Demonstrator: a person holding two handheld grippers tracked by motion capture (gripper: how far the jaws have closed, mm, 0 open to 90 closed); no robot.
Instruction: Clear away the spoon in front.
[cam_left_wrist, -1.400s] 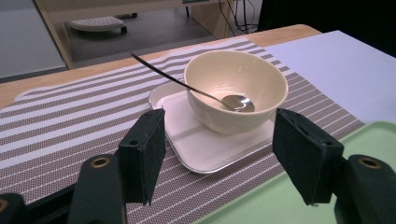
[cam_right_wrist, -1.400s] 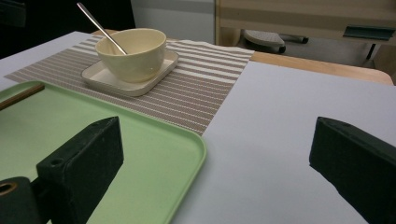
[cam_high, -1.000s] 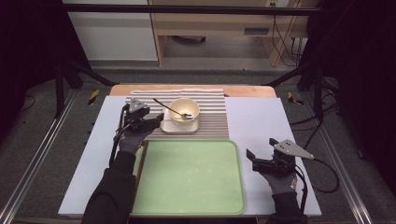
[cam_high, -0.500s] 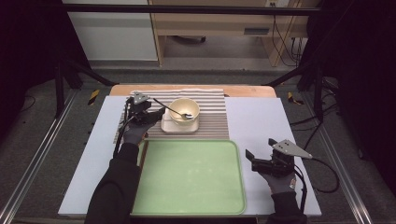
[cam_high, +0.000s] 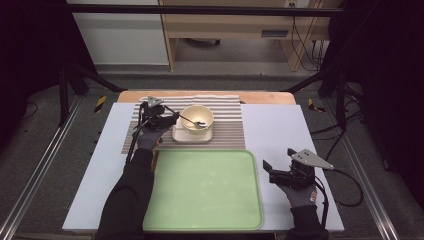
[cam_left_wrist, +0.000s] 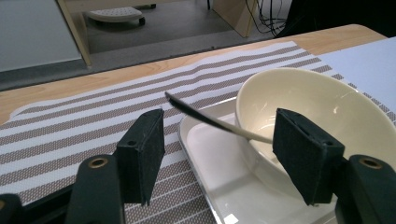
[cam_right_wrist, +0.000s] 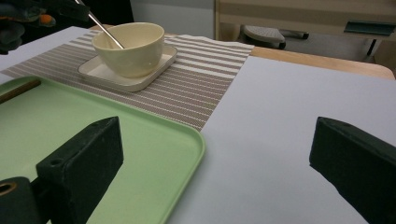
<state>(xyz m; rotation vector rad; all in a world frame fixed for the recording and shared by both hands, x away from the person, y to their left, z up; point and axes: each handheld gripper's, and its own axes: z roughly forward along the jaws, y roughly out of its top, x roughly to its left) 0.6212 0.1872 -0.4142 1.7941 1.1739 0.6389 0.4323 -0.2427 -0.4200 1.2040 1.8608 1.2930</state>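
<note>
A cream bowl (cam_high: 197, 118) stands on a square white plate (cam_high: 192, 135) on the striped mat (cam_high: 227, 125). A metal spoon (cam_high: 189, 120) lies in the bowl, its handle sticking out to the left. My left gripper (cam_high: 171, 118) is open, and the spoon handle (cam_left_wrist: 205, 119) passes between its pads without touching them. In the left gripper view the bowl (cam_left_wrist: 317, 102) sits just behind the right pad. My right gripper (cam_high: 269, 172) rests open on the white table to the right of the green tray (cam_high: 205, 187), with nothing between its jaws.
The green tray (cam_right_wrist: 93, 140) fills the table's near middle, its rim close to my right gripper (cam_right_wrist: 219, 154). The bowl (cam_right_wrist: 130, 46) and plate (cam_right_wrist: 107, 74) lie beyond it. A wooden strip (cam_high: 260, 97) runs along the table's far edge. Bare white surface (cam_high: 280, 130) lies right of the mat.
My left gripper has moved right and slightly down, toward the bowl, until its jaws stand either side of the spoon handle. The right gripper has stayed where it was.
</note>
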